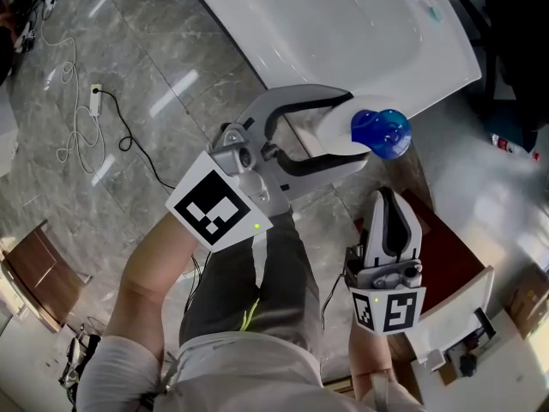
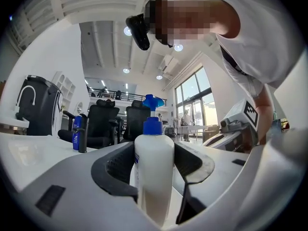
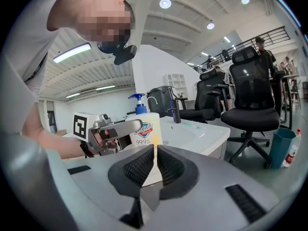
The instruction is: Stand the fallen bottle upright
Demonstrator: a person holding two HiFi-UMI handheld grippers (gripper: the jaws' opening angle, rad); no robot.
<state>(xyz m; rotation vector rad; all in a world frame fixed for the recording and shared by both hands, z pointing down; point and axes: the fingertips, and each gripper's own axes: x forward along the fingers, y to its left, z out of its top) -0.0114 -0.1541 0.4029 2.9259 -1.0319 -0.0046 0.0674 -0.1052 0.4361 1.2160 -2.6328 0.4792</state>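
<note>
The tabletop (image 1: pixel 257 15) is white and shiny, with a round sink shape sunk into it. The floor (image 1: pixel 129 58) under it is grey stone with a thin cable (image 1: pixel 77 118) lying on it. The room is big and bright, with lights in the ceiling, tall windows and black office chairs (image 3: pixel 250 90) past the tabletop. The left gripper (image 1: pixel 343 127) is held level at the near edge of the tabletop, and the arm behind it reaches out from the person's body. Its fingers (image 1: pixel 300 101) are partly open and curl round the bottle (image 1: pixel 380 133), one finger on each side, pressing on its white body. The bottle is upright between those fingers, with its blue pump on top, above the fingers. I cannot tell if the bottom of the bottle rests on the tabletop. A dark tap (image 3: pixel 175 109) and a small blue bottle (image 2: pixel 77 131) stand further off, past the left fingers. The right gripper (image 1: pixel 392 209) is held near the person's body and tips down a little. Its fingers (image 3: pixel 137 170) are closed together with nothing in them. They point at the bottle, which is a short way in front of their tips, not touching them.
</note>
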